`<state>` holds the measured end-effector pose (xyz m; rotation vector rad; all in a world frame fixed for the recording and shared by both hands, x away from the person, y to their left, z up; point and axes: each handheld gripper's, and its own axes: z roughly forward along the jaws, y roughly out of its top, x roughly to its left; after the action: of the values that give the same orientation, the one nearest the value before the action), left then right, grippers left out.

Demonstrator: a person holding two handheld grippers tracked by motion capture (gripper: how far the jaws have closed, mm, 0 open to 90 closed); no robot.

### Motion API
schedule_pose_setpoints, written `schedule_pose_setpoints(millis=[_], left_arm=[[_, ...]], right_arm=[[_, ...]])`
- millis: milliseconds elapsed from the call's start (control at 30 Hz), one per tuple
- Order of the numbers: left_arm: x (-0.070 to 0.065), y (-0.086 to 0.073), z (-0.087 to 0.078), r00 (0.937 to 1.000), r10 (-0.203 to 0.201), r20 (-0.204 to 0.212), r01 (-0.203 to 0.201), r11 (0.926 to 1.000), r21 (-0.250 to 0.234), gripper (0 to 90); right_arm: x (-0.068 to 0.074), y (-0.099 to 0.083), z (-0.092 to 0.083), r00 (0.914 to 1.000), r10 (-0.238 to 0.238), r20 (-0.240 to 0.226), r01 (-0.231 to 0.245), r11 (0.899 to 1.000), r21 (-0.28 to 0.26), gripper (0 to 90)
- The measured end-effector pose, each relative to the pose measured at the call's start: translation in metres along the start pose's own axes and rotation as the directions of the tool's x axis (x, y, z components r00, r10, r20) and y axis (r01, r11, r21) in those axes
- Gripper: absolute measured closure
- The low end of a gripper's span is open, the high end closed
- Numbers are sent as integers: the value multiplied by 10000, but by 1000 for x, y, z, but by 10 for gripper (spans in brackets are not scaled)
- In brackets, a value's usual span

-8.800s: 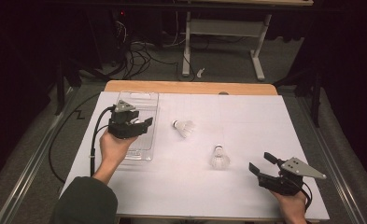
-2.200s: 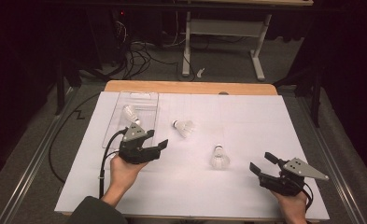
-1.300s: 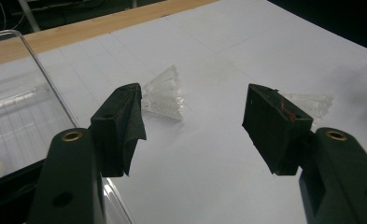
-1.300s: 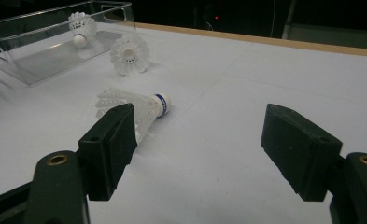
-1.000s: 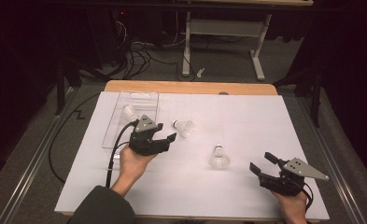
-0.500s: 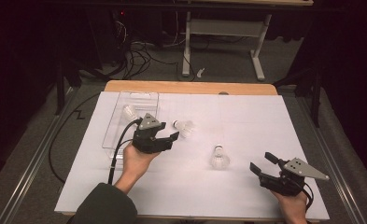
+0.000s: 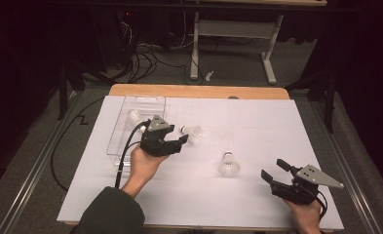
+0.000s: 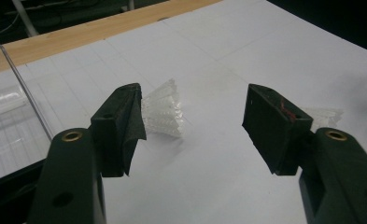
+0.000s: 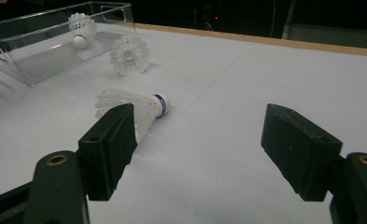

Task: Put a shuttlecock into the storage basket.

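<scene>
Two white shuttlecocks lie on the white sheet, and a third shuttlecock (image 7: 134, 116) rests in the clear tray (image 7: 116, 141). My left gripper (image 7: 181, 142) is open with its jaws wide apart. The near shuttlecock (image 7: 194, 132) (image 8: 165, 112) lies just beyond its left jaw, partly hidden by it, and nothing is pressed between the pads. At the front right my right gripper (image 7: 274, 170) (image 9: 197, 121) is open and empty. The other shuttlecock (image 7: 229, 164) (image 9: 134, 107) lies on its side a short way ahead of the right gripper.
The clear tray (image 9: 31, 60) stands at the left of the sheet. A wooden table edge (image 7: 199, 91) runs along the back. The left gripper's black cable (image 7: 123, 156) trails off the front left. Beyond the table are a dark floor, cables and a white stand (image 7: 228, 29).
My left gripper has left the tray, where a shuttlecock now lies. It has moved right and a little farther up to the middle shuttlecock. The right gripper has not moved.
</scene>
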<state>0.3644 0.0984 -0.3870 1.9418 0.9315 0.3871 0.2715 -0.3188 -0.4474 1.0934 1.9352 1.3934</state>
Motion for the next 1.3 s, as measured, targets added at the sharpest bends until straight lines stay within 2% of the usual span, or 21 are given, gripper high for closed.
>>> schedule_pose_setpoints(millis=[200, 333, 433, 533, 600, 767, 1000, 1300], left_arm=[[1, 1, 2, 10000, -66, 33, 67, 10000, -53, 383], [-1, 4, 5, 9999, 140, 11, -140, 9999, 26, 383], [0, 6, 8, 9996, -25, 289, 27, 10000, -71, 383], [-1, 7, 10, 9999, 68, 152, -67, 10000, -69, 386], [-2, 8, 12, 9998, -12, 218, 14, 10000, -66, 387], [-1, 11, 14, 9999, 113, 117, -112, 9999, -77, 385], [0, 13, 19, 9999, 8, 121, -7, 10000, -85, 381], [1, 19, 24, 10000, 62, 18, -62, 10000, -76, 374]], right_arm=[[0, 0, 0, 10000, -12, 5, 12, 10000, 7, 268], [0, 0, 0, 10000, -2, 2, 2, 10000, 8, 268], [0, 0, 0, 10000, -3, -3, 3, 10000, 10, 268], [0, 0, 0, 10000, -6, -22, 6, 10000, 4, 268], [0, 0, 0, 10000, -4, -21, 4, 10000, 0, 268], [0, 0, 0, 10000, -11, -15, 11, 10000, -1, 268], [0, 0, 0, 10000, -7, -22, 7, 10000, -4, 268], [0, 0, 0, 10000, -2, -19, 2, 10000, -10, 268]])
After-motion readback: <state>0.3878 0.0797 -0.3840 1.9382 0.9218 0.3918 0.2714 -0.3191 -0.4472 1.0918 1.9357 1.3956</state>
